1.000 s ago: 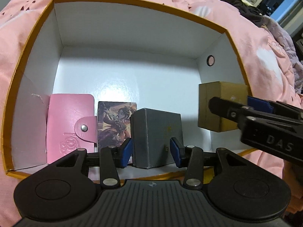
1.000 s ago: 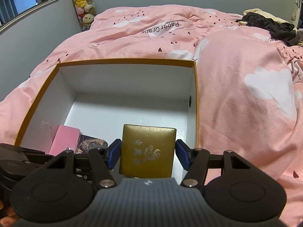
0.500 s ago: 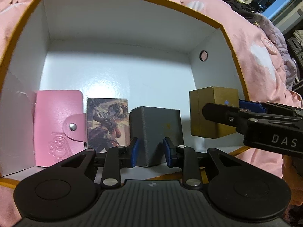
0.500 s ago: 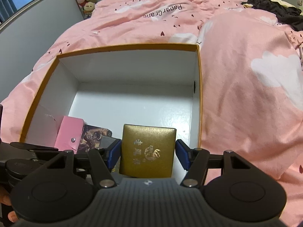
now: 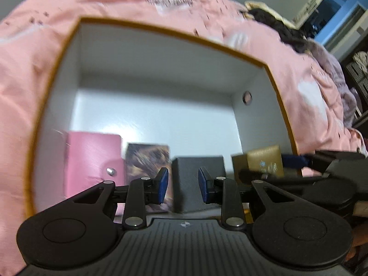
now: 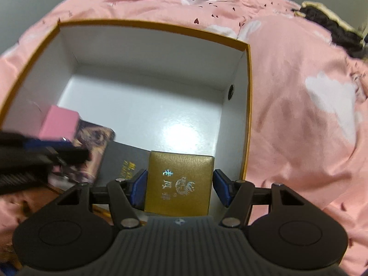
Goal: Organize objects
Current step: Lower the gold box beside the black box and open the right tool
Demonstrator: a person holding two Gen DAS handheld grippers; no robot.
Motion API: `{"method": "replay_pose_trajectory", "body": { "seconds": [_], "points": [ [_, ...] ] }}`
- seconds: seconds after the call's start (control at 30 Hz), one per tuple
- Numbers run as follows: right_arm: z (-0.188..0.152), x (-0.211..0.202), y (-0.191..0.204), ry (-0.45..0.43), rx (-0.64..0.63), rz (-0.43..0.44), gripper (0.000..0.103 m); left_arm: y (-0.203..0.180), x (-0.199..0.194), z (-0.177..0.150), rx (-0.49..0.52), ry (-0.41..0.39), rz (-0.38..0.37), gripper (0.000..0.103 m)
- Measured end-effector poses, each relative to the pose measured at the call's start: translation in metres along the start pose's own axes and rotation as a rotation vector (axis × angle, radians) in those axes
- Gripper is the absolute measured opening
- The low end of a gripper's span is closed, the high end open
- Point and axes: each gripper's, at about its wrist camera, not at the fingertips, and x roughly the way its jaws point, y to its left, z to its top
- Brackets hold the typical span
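A big white box with an orange rim (image 5: 174, 33) lies on the bed. Along its near wall stand a pink snap wallet (image 5: 92, 156), a picture card pack (image 5: 147, 158) and a dark grey box (image 5: 197, 179). My left gripper (image 5: 183, 185) hovers just in front of the grey box, its jaws narrow but open, with nothing between the pads. My right gripper (image 6: 181, 188) is shut on a gold box (image 6: 181, 172), held low at the box's near right corner, beside the grey box (image 6: 124, 163). The left wrist view is blurred.
A pink bedcover (image 6: 299, 115) surrounds the box on all sides. Dark clothes (image 5: 276, 27) lie at the far right of the bed. The right wall has a small round hole (image 6: 231, 92). The white floor (image 6: 149, 105) behind the row is bare.
The left jaws narrowed from around the grey box and the gripper drew back and up from it. The right gripper tilted down and carried the gold box lower, toward the box's near right corner.
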Motion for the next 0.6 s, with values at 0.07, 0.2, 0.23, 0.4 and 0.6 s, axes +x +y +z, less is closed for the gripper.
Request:
{"method": "replay_pose_trajectory", "body": {
  "seconds": [0.07, 0.2, 0.23, 0.4, 0.6],
  "points": [
    [-0.001, 0.004, 0.006, 0.015, -0.020, -0.034, 0.064, 0.003, -0.005, 0.002, -0.005, -0.023, 0.005, 0.032],
    [0.004, 0.011, 0.008, 0.056, -0.017, -0.068, 0.064, 0.007, -0.007, 0.003, -0.024, -0.031, -0.027, 0.032],
    [0.006, 0.012, 0.009, 0.067, -0.015, -0.066, 0.064, 0.007, -0.006, 0.003, -0.027, -0.030, -0.033, 0.032],
    [0.015, 0.019, 0.004, 0.134, 0.040, 0.018, 0.064, 0.009, -0.004, -0.002, -0.043, -0.020, -0.050, 0.032],
    [0.023, 0.025, 0.002, 0.199, 0.024, 0.030, 0.064, 0.007, -0.001, -0.005, -0.045, -0.012, -0.057, 0.032]
  ]
}}
